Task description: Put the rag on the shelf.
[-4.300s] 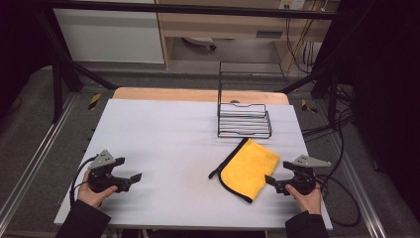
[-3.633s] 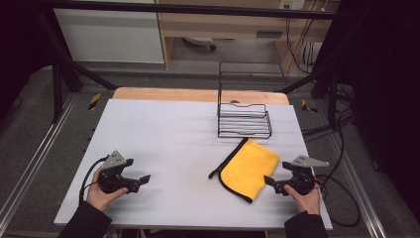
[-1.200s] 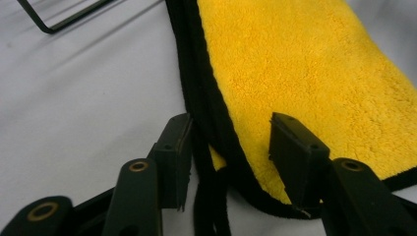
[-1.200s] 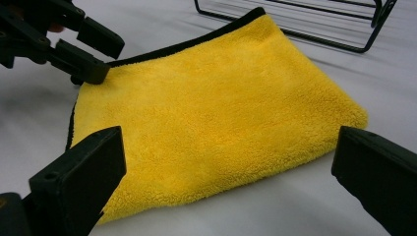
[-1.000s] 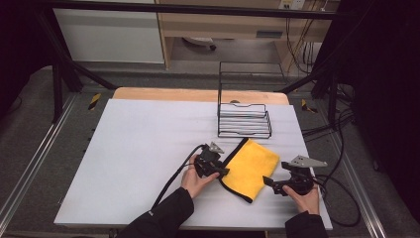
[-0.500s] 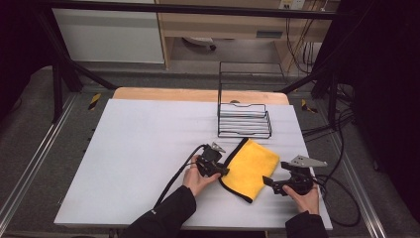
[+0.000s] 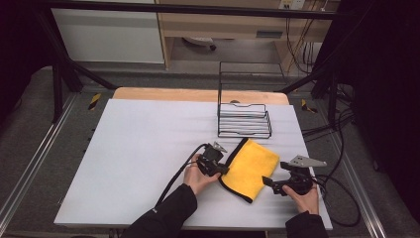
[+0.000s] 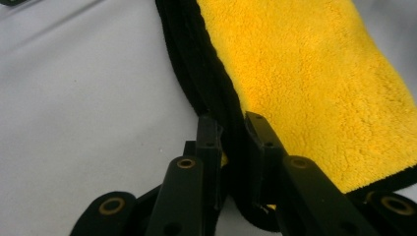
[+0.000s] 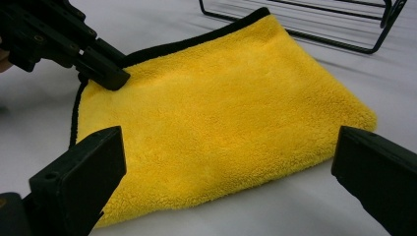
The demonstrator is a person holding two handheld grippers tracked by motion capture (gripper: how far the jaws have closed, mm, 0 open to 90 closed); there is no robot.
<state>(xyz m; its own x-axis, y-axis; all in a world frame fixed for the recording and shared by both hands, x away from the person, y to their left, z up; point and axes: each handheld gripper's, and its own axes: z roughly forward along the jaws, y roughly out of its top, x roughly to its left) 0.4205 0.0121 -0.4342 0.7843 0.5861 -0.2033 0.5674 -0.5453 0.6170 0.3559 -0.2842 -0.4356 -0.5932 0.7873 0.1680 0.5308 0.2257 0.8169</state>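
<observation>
Pinching fluffy yellow cloth [image 8: 314, 93] black hem, left gripper [image 8: 231, 132] jaws, right gripper [image 9: 226, 162] jaws wide, empty

Fluffy yellow cloth [image 9: 221, 118] with black trim lies on a smooth matt table [image 7: 143, 144] near a black wire rack [image 7: 244, 120]

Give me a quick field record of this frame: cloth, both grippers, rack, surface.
cloth: folded yellow microfibre cloth with black edging, flat on the table
left gripper: left gripper, fingers closed on the cloth's black-edged side
right gripper: right gripper, fingers wide apart, just short of the cloth's near corner, not touching
rack: black wire rack, beyond the cloth, nothing in it
surface: white table
</observation>
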